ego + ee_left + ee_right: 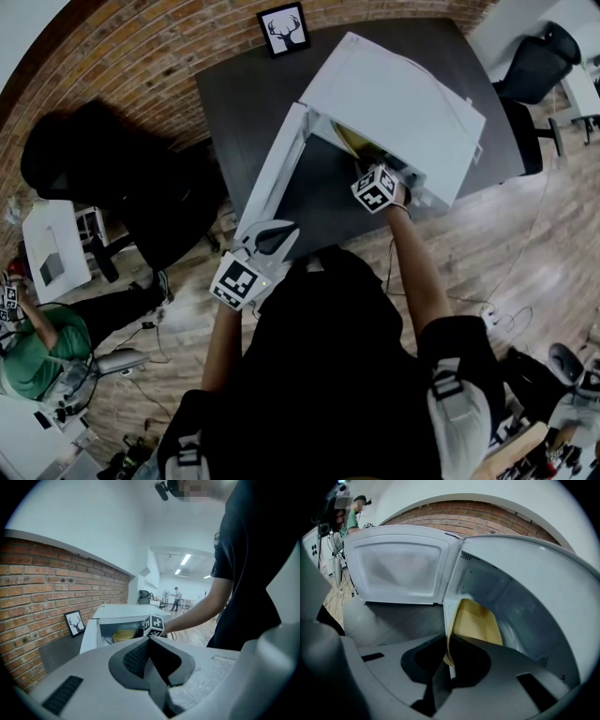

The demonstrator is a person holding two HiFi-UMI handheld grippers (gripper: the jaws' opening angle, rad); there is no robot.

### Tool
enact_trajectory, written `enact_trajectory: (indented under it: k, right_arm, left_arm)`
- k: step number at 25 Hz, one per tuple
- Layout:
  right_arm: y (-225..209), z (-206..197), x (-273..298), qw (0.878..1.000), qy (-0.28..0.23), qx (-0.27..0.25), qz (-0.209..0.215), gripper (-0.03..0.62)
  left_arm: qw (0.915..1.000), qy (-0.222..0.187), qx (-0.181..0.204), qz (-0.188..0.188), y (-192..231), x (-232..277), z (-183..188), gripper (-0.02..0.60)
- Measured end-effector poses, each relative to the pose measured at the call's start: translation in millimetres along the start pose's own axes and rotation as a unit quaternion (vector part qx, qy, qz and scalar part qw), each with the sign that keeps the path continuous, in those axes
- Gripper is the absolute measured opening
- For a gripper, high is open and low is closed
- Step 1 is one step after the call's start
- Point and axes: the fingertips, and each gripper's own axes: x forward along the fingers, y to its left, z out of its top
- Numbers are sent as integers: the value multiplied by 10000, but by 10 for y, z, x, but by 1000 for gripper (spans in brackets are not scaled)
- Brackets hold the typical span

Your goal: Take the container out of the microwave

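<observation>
A white microwave stands on a dark table with its door swung open to the left. Inside sits a yellow container, tilted as it appears in the right gripper view. My right gripper reaches into the opening and is shut on the container's near rim; in the head view its marker cube sits at the cavity's mouth. My left gripper hangs by the door's outer end, shut with nothing in it. From there the container shows behind the cube.
A framed deer picture leans on the brick wall behind the table. Black office chairs stand at the left and far right. A person in green sits at the lower left, beside cables on the wooden floor.
</observation>
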Motion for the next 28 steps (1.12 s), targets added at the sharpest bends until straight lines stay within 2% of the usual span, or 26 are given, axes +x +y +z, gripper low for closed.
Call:
enact_trajectory:
  k: [7, 17, 21, 25, 28]
  right_arm:
    - [63, -5, -92, 10000, -3, 21, -98, 31]
    - [208, -27, -282, 9997, -36, 25, -223, 31]
    - [296, -43, -369, 9996, -59, 22, -272, 31]
    - [397, -50, -460, 9994, -75, 49, -337, 31]
    - [479, -50, -532, 9992, -86, 62, -385, 31]
  left_arm:
    - [9999, -2, -95, -95, -48, -62, -43, 2]
    - [9994, -89, 189, -294, -143, -157, -38, 2]
    - [9992, -80, 46, -376, -200, -211, -76, 2]
    - [9986, -102, 244, -467, -248, -284, -79, 2]
    - [9982, -101, 250, -538, -294, -341, -103, 2]
